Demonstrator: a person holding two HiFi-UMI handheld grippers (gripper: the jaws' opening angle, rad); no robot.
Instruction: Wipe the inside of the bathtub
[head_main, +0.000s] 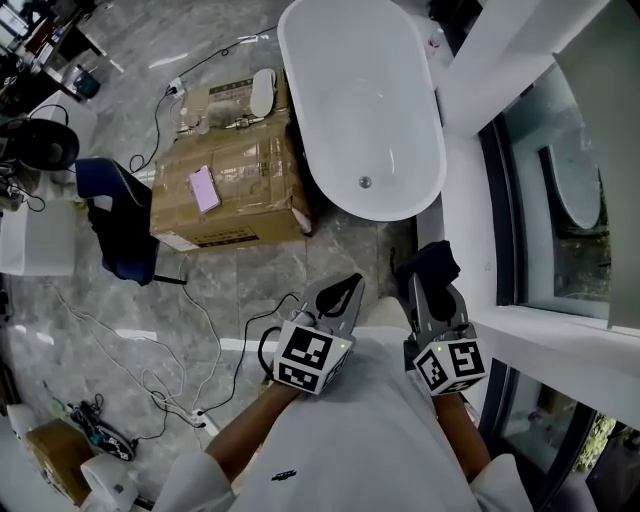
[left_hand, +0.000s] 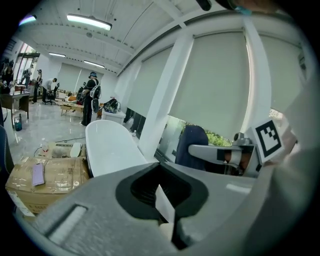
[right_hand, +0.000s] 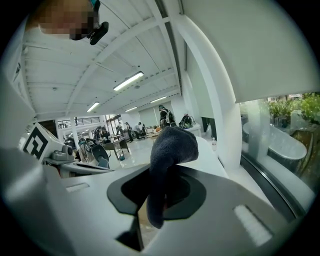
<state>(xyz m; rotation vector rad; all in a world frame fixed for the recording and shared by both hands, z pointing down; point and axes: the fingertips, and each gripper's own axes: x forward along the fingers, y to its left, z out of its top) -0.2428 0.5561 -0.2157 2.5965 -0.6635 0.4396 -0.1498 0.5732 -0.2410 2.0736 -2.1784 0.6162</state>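
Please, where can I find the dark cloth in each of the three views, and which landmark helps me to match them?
Head view: the dark cloth is right of centre, at the tip of the right gripper, below the bathtub.
Left gripper view: right of centre, to the right of the bathtub.
Right gripper view: centre, clamped between the jaws.
Shared landmark: the white bathtub, in the head and left gripper views.

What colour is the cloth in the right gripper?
Dark blue-grey cloth; clearest in right gripper view.

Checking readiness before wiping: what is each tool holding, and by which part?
Right tool pinches a dark cloth partway along, its bunched end past the jaws. Left tool is shut, holding nothing.
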